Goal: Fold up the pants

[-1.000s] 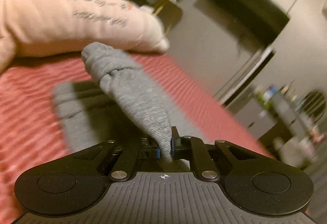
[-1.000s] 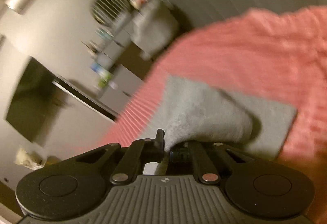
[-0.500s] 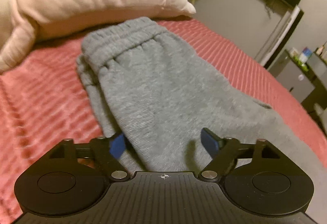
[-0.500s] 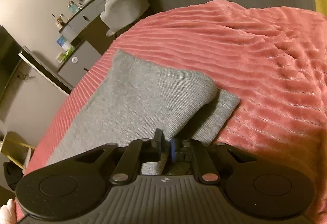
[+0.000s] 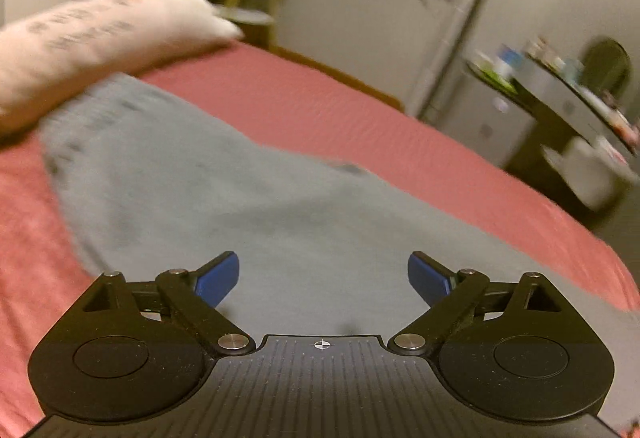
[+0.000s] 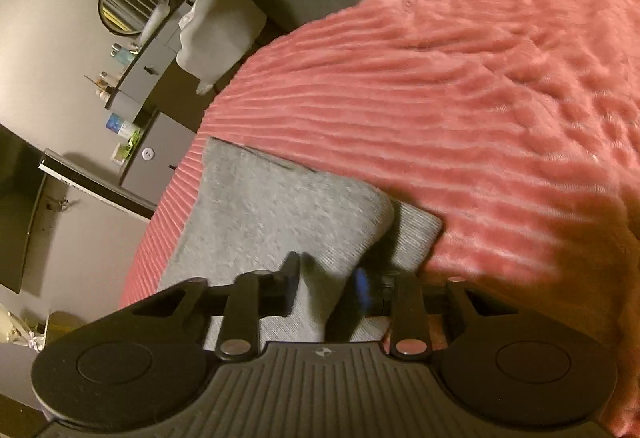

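Observation:
Grey sweatpants (image 5: 224,174) lie folded lengthwise on a pink ribbed bedspread (image 5: 320,110), waistband toward the pillow. My left gripper (image 5: 323,278) is wide open and empty just above the cloth. In the right wrist view the leg ends of the pants (image 6: 280,206) lie one on the other, the upper hem set back from the lower. My right gripper (image 6: 327,284) has its jaws partly apart, with a fold of grey cloth still between them.
A cream pillow (image 5: 92,42) with printed text lies at the head of the bed. The bedspread (image 6: 460,110) stretches to the right. A grey desk (image 6: 156,74) with bottles, a round mirror (image 6: 132,0) and a covered chair (image 6: 220,30) stand beyond the bed's edge.
Both grippers brought a held fold of pants down onto the bed. The left gripper let go and opened wide, then drew back. The right gripper's jaws have just parted.

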Demonstrator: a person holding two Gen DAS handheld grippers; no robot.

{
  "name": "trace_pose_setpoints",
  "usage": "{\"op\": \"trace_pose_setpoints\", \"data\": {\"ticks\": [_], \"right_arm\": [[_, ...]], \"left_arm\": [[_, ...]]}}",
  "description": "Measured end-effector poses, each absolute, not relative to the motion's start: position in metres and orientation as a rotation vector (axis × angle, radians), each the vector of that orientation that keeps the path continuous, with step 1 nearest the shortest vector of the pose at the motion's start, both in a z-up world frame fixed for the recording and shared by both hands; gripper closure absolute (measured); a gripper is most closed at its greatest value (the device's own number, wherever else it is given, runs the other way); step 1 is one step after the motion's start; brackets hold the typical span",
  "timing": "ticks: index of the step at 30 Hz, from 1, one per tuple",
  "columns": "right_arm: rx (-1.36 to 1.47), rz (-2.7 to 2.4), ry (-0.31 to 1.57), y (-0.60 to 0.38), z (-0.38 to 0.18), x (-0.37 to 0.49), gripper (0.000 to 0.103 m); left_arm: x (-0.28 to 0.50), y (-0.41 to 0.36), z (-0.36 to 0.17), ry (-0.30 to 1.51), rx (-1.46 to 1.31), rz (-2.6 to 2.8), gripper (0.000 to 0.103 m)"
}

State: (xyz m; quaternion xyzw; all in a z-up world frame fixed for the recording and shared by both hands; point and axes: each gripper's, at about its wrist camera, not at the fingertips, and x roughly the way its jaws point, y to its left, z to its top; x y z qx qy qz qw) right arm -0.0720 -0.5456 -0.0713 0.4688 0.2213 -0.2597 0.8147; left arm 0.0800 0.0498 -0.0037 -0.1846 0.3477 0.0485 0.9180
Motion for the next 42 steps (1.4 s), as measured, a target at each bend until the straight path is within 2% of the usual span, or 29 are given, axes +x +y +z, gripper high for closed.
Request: {"op": "trace_pose_setpoints", "data": {"ticks": [3, 5, 10, 12, 14, 15, 17, 20, 23, 28, 32, 36, 42], "right_arm": [[0.915, -0.521, 0.364, -0.533, -0.048, -0.084, 0.098], [0.870, -0.548, 0.359, -0.529, -0.045, -0.090, 0.098], [0.730, -0.678, 0.577, -0.534, -0.078, -0.075, 0.098], [0.675, -0.703, 0.568, -0.528, -0.075, -0.075, 0.098], [0.563, -0.744, 0.600, -0.520, -0.070, -0.069, 0.095], [0.529, -0.787, 0.621, -0.517, -0.069, -0.066, 0.088], [0.448, -0.877, 0.625, -0.513, -0.061, -0.063, 0.083], [0.326, -0.928, 0.534, -0.496, -0.037, -0.058, 0.083], [0.315, -0.712, 0.492, -0.476, -0.023, -0.034, 0.083], [0.293, -0.438, 0.598, -0.421, -0.038, 0.040, 0.083], [0.189, -0.211, 0.657, -0.349, -0.052, 0.100, 0.083], [0.087, -0.055, 0.679, -0.287, -0.064, 0.138, 0.082], [-0.012, -0.077, 0.650, -0.271, -0.082, 0.162, 0.079]], "left_arm": [[0.089, 0.009, -0.015, 0.766, -0.343, 0.007, 0.007], [0.095, -0.018, -0.026, 0.808, -0.321, -0.044, 0.007], [0.107, -0.064, -0.048, 0.890, -0.173, -0.110, 0.007], [0.105, -0.074, -0.049, 0.880, -0.100, -0.134, 0.007], [0.108, -0.072, -0.053, 0.897, -0.101, -0.139, 0.007], [0.111, -0.070, -0.056, 0.919, -0.116, -0.129, 0.007], [0.114, -0.065, -0.060, 0.953, -0.152, -0.098, 0.007], [0.113, -0.061, -0.061, 0.910, -0.191, -0.070, 0.007], [0.114, -0.065, -0.059, 0.846, -0.170, -0.053, 0.007], [0.129, -0.062, -0.060, 0.832, -0.121, -0.015, 0.007], [0.159, -0.041, -0.047, 0.754, -0.111, 0.040, 0.007], [0.195, -0.021, -0.060, 0.741, 0.002, 0.060, 0.015], [0.213, 0.002, -0.086, 0.698, 0.063, 0.103, 0.002]]}}
